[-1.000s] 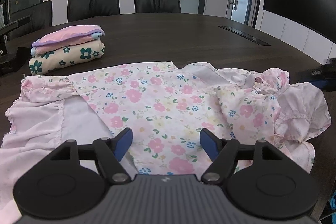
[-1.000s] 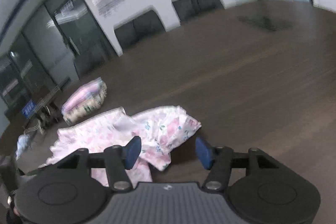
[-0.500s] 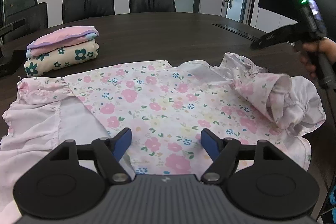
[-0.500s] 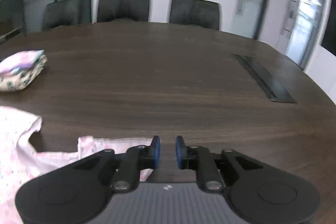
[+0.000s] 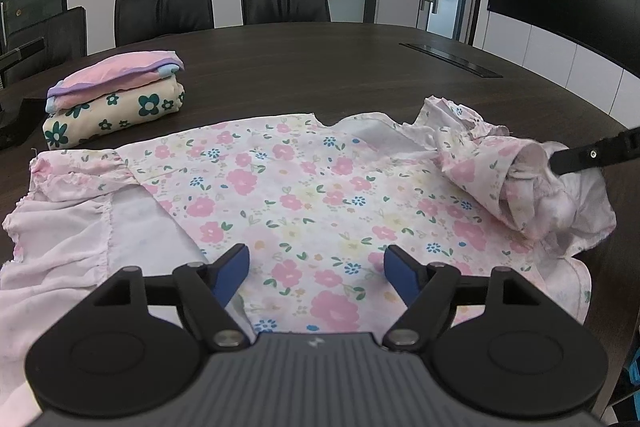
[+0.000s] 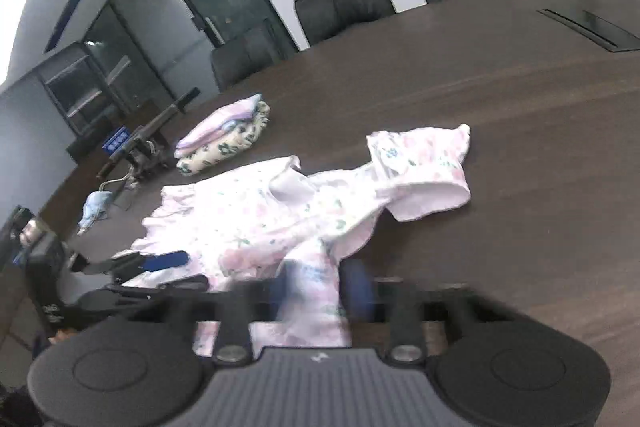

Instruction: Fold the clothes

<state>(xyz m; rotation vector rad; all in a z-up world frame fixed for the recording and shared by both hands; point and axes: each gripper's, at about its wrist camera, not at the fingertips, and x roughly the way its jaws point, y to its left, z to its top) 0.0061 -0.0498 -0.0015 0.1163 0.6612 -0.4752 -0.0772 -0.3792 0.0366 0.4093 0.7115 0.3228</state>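
Observation:
A pink floral garment point(image 5: 304, 187) lies spread on the dark table point(image 5: 320, 67); it also shows in the right wrist view point(image 6: 256, 215). My left gripper point(image 5: 316, 271) is open and empty, hovering over the garment's near edge. My right gripper point(image 6: 320, 287) is closing on a fold of the garment's right side, with cloth between its blurred blue pads. In the left wrist view one right finger point(image 5: 592, 155) reaches into the bunched right sleeve point(image 5: 516, 179). The left gripper also shows in the right wrist view point(image 6: 160, 267).
A stack of folded clothes point(image 5: 116, 95) sits at the far left of the table; it also shows in the right wrist view point(image 6: 224, 139). Black chairs point(image 5: 224, 7) line the far side. A cable slot point(image 5: 452, 59) is set in the table. A stand and a blue cloth point(image 6: 96, 211) lie at the left edge.
My right gripper swung back down from above the bare table to the garment's right side and now has cloth between its pads. The bunched right sleeve shifted. My left gripper barely moved.

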